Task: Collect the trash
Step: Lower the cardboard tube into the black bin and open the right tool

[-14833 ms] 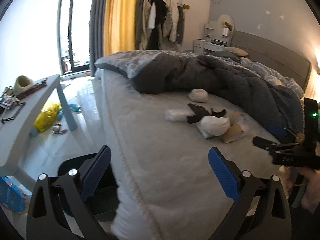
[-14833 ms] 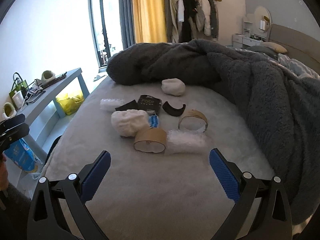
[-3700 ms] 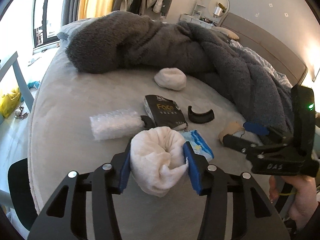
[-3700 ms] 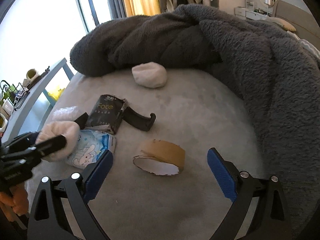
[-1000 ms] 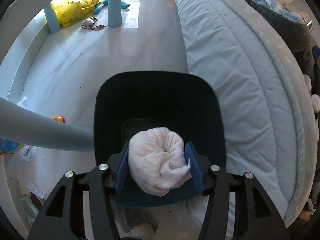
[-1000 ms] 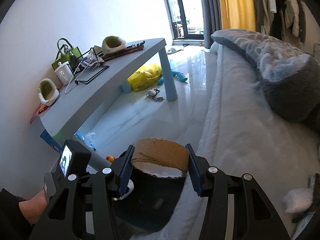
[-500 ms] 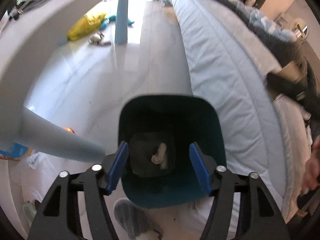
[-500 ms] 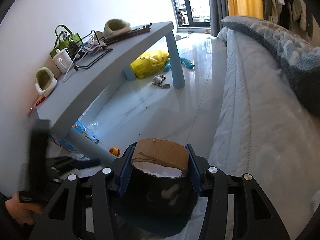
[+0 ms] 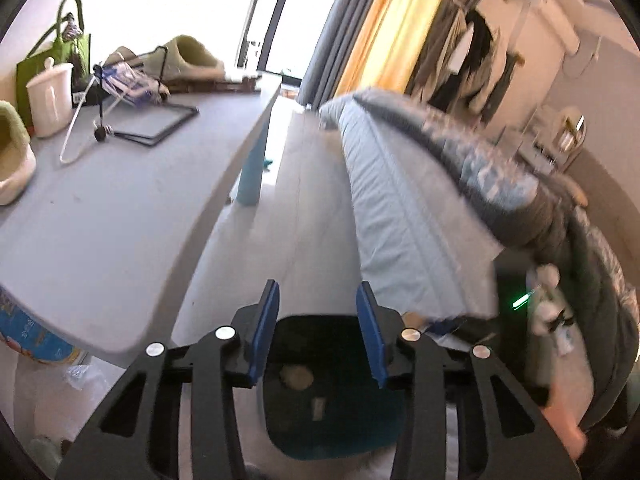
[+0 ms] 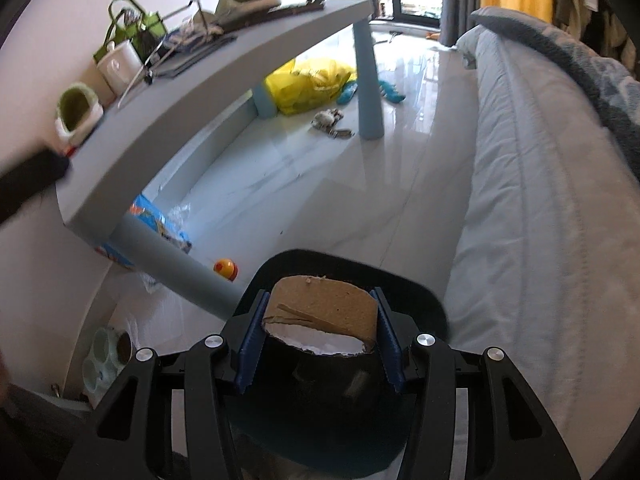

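Right gripper pinches tape core at frame centre, bin mouth directly below (drop looks next); left gripper empty, jaws just closing partway, over bin.

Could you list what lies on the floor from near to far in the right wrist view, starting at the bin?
Dark bin → orange-and-yellow ball → small grey toy → yellow plastic bag.
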A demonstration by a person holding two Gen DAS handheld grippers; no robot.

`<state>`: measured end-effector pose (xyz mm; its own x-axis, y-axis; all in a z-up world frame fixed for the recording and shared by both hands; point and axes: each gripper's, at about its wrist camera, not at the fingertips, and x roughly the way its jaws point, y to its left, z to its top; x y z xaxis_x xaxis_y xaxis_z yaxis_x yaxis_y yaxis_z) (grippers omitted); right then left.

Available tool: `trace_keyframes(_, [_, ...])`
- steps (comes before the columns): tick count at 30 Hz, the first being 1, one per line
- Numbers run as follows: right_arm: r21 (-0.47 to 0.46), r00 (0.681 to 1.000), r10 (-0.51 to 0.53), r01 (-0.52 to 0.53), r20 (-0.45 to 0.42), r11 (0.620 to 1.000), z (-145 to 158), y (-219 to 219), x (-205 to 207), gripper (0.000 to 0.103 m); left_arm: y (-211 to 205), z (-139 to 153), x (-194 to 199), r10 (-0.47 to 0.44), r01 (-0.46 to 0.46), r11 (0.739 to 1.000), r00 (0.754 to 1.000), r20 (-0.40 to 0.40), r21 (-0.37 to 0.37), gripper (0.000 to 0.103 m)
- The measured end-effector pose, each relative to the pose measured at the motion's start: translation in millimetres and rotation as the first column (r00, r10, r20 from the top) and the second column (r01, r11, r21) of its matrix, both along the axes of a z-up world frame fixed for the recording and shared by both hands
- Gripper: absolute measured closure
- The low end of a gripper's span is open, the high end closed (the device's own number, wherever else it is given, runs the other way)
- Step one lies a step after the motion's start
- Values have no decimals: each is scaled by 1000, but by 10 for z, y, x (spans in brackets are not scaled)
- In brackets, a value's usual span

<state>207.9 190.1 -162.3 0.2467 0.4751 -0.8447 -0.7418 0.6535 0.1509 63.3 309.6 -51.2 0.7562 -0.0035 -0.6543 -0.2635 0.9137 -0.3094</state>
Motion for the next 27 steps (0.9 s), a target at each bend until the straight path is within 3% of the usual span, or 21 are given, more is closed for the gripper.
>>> trace_keyframes(16, [-146, 992, 98, -109, -80, 983, -582, 399, -254, 51, 98, 321, -242, 25, -26, 1000, 991, 130, 6, 64])
trace_keyframes(19, [-174, 991, 100, -116, -93, 978, -653, 415, -273, 47, 114, 366, -258, 30, -31, 999, 989, 147, 7, 65])
trace_keyframes(24, [-172, 990, 102, -118, -100, 978, -650, 402, -297, 30, 94, 428, -257, 32, -35, 999, 986, 163, 17, 65])
trace_keyframes(27, [-161, 991, 100, -114, -91, 980, -572, 370, -307, 30, 72, 455, -246, 32, -37, 999, 985, 168, 25, 65])
